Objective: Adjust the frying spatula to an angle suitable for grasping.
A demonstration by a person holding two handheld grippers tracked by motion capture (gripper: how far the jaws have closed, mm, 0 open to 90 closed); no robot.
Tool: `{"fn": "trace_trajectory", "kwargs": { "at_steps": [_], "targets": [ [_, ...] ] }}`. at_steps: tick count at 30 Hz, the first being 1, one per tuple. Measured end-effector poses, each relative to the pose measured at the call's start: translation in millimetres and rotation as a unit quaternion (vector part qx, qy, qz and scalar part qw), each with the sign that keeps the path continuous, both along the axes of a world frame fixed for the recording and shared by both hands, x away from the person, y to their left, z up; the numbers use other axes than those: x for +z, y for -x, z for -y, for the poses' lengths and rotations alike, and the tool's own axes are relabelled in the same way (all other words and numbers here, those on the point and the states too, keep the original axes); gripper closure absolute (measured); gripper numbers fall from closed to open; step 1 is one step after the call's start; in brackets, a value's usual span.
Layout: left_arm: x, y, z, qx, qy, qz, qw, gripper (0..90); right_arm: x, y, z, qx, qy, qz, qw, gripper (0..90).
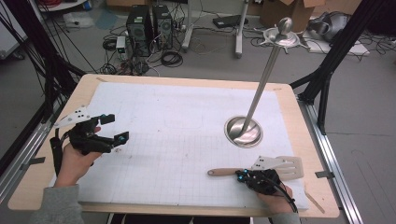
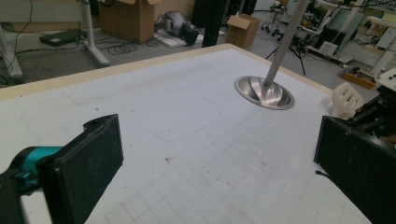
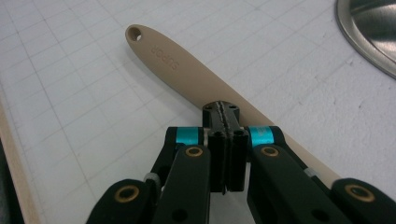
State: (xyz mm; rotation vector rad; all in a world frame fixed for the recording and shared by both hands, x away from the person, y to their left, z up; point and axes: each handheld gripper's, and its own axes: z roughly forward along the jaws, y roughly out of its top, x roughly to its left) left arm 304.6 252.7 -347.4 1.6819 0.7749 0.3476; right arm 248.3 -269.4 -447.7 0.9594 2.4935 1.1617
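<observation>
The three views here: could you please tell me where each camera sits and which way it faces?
High view: above the person's side, facing forward and down on the table; both hands.
Left gripper view: on the left tool, facing across to the steel stand.
Right gripper view: on the right tool, looking down.
Right and high views share the spatula.

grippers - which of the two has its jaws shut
The right gripper: its two black jaws are pressed together with no gap, tips over the tan handle of the spatula. The left gripper has its jaws spread wide apart, nothing between them.
</observation>
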Motion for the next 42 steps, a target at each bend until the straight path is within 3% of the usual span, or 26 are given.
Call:
{"fn": "trace_trajectory", "kwargs": {
  "at_steps": [22, 42],
  "targets": [
    [-1.3, 0.1, 0.7, 0.001, -0.005, -0.001, 1.0, 1.7, 1.8, -8.7, -5.8, -0.009, 0.0, 0.026, 0.9996, 90.0],
    [1.1, 1.8, -6.0, 0.009, 0.002, 0.001, 1.0, 1.7, 0.8, -23.0, -13.6, -0.037, 0.005, 0.035, 0.9987, 90.0]
  ]
}}
